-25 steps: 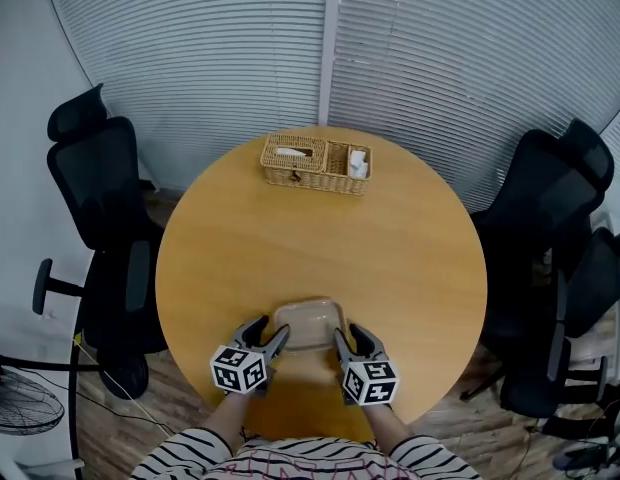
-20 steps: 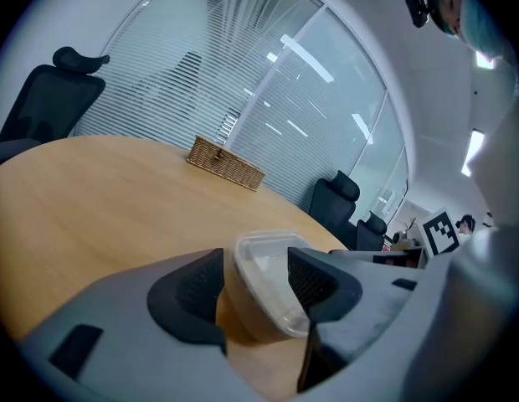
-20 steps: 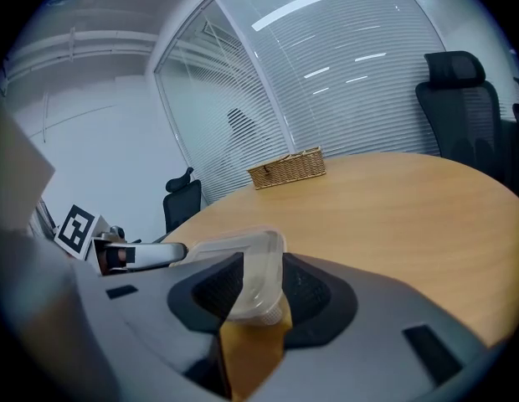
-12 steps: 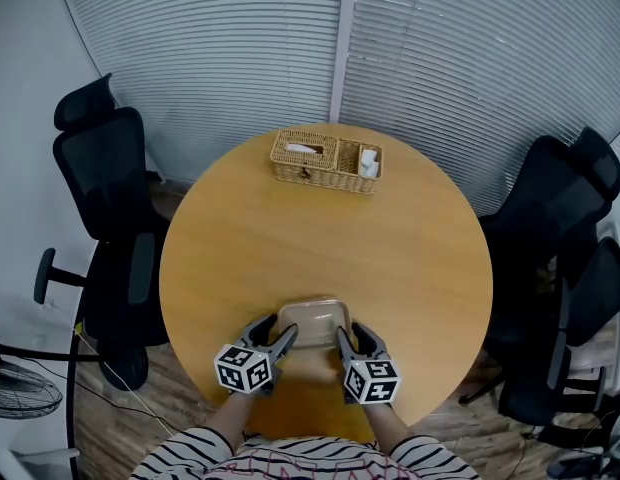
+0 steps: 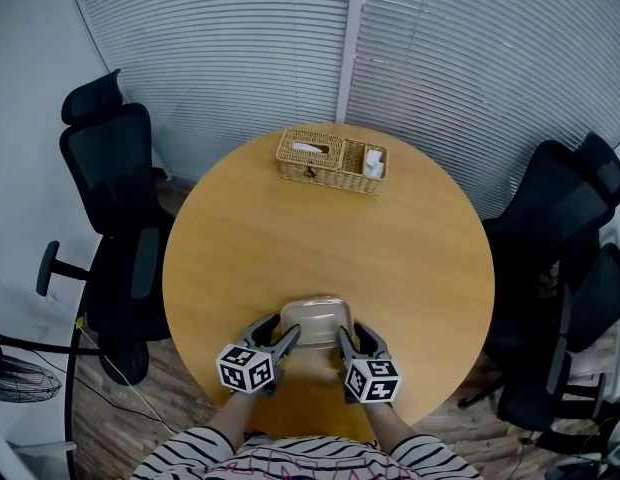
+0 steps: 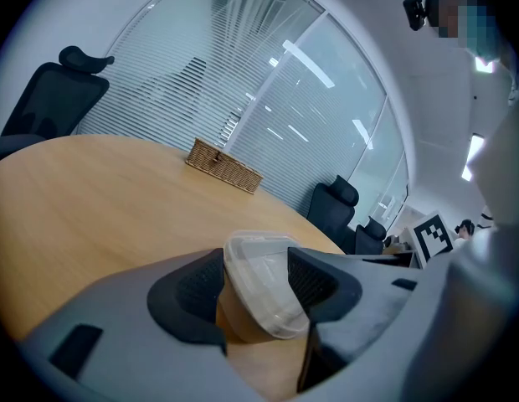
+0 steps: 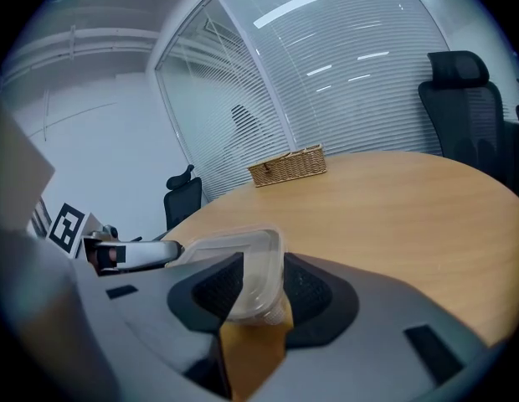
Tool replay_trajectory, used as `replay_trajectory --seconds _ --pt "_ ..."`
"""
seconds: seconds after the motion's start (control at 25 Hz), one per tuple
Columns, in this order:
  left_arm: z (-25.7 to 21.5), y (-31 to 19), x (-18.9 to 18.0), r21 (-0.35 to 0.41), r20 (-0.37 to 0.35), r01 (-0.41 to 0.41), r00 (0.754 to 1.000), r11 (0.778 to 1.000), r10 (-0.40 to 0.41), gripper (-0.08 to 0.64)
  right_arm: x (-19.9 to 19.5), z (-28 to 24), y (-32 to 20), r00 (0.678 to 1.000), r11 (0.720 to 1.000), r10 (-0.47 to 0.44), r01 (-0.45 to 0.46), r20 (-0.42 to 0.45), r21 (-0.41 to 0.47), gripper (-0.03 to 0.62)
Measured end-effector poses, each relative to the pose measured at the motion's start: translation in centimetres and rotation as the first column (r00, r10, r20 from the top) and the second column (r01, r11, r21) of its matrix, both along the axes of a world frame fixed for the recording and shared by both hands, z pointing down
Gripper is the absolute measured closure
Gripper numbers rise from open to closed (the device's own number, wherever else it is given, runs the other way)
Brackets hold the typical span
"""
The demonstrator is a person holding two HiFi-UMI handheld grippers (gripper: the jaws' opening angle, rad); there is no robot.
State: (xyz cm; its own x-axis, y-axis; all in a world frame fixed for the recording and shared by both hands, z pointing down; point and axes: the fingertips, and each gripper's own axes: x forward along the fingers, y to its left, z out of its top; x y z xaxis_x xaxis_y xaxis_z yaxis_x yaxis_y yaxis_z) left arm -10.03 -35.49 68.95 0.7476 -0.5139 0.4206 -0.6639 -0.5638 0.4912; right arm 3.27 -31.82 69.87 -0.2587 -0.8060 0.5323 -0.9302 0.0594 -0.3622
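A clear plastic container with a lid sits near the front edge of the round wooden table. My left gripper is shut on the container's left rim. On the opposite side my right gripper is shut on the container's right rim. Both marker cubes hang over the table's front edge, just ahead of the person's striped sleeves. In the right gripper view the left gripper shows beyond the container.
A wicker basket with two compartments holding white items stands at the table's far edge. Black office chairs stand to the left and right. Window blinds close off the back. A fan stands at the lower left.
The head view has shifted slightly, so the table and basket sit a little further right in frame. Both grippers keep their hold on the container; it has barely moved.
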Motion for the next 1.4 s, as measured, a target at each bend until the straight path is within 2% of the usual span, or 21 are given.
replay_trajectory --seconds 0.28,0.56,0.64,0.92,1.4 --pt "-1.4 0.0 -0.6 0.029 -0.023 0.043 0.999 0.999 -0.043 0.341 -0.7 -1.6 -0.2 0.998 1.0 0.001 -0.003 0.064 0.029 0.439" --pt "-3.7 0.4 -1.5 0.064 -0.071 0.093 0.994 0.994 -0.088 0.345 -0.6 -3.9 0.2 0.991 0.998 -0.002 -0.007 0.131 0.068 0.488" --pt "-4.8 0.6 -2.0 0.076 -0.091 0.117 0.99 0.99 -0.11 0.365 -0.6 -4.8 0.4 0.99 0.997 -0.002 -0.009 0.141 0.082 0.503" --pt "-8.6 1.8 -3.5 0.13 -0.144 0.221 0.969 0.967 -0.202 0.472 -0.6 -8.5 1.5 0.989 0.99 -0.025 0.004 0.144 0.143 0.54" --pt "-14.6 5.7 -4.0 0.227 -0.219 0.313 0.939 0.922 -0.265 0.48 -0.6 -13.4 4.6 0.983 0.972 -0.105 0.069 0.153 0.224 0.551"
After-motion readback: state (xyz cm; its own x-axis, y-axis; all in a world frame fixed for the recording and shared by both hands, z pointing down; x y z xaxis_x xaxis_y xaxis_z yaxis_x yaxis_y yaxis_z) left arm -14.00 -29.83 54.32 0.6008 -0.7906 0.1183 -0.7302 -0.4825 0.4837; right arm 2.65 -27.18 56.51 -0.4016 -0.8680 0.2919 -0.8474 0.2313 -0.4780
